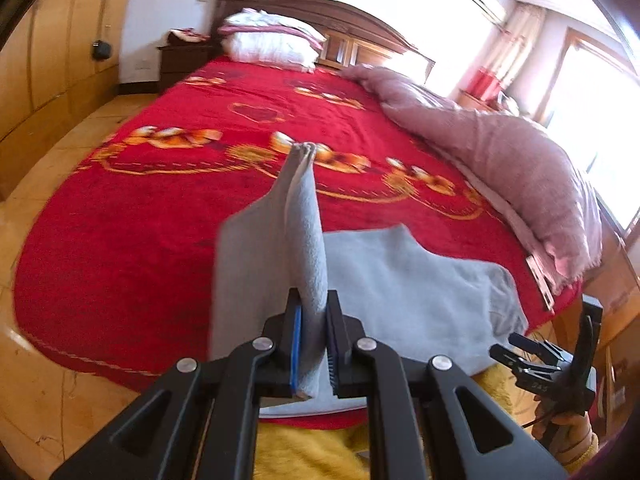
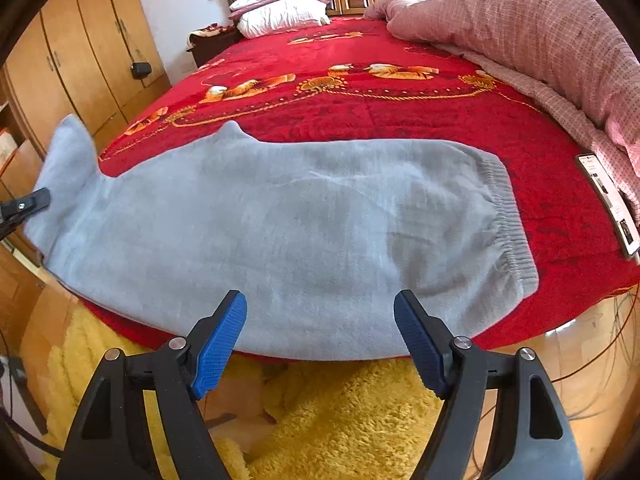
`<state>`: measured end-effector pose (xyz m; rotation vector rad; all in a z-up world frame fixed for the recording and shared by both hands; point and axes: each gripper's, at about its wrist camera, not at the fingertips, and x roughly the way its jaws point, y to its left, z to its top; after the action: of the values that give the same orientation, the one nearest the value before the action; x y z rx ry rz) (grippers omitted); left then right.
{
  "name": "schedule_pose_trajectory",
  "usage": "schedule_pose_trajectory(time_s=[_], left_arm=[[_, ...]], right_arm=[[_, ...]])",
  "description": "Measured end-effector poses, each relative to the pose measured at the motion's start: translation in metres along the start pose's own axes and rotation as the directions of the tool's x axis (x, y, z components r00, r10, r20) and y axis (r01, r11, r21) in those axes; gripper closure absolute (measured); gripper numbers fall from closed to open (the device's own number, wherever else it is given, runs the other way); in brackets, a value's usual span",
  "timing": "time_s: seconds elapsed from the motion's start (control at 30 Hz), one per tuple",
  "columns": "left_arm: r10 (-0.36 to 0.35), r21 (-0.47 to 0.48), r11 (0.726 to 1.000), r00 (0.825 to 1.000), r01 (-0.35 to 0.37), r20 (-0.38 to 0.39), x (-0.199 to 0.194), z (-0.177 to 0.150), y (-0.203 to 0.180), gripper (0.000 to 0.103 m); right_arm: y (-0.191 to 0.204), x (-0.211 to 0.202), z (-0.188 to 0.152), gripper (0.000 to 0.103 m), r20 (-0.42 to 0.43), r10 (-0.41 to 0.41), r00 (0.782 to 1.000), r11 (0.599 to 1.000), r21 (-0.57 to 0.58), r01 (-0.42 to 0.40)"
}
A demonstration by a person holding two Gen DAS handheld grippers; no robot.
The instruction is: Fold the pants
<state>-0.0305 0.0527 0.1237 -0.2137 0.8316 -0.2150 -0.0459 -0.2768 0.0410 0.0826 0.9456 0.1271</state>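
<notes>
On the red bed [image 2: 400, 120], soft, limp grey pants [image 2: 280, 232] drape; left tool [image 1: 314, 340] pinches the leg end at nine o'clock, right tool [image 2: 320, 344] gapes empty; grip the waistband [image 2: 508, 216] at three o'clock.

This is looking like a bedroom at home: pillows [image 2: 284, 14] are lying on a big bed [image 2: 400, 112], near the wooden closet [image 2: 80, 52].

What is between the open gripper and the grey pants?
Nothing. In the right wrist view the open right gripper hovers over the fluffy yellow rug, just short of the grey fleece pants on the red bedspread.
</notes>
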Motion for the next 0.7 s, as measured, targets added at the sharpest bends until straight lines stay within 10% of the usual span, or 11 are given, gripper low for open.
schedule_pose_trajectory(time_s=[0.5,0.7], left_arm=[[-0.055,0.064,0.995,0.973,0.071,-0.223,0.116,-0.024,-0.079,0.092],[-0.057,0.074,0.994,0.965,0.078,-0.256,0.115,-0.027,-0.08,0.076]], right_arm=[[-0.011,0.014,0.017,0.025,-0.028,0.021,0.999,1.0,-0.003,-0.021],[-0.017,0.038,0.016,0.025,-0.094,0.039,0.995,0.999,0.031,-0.036]])
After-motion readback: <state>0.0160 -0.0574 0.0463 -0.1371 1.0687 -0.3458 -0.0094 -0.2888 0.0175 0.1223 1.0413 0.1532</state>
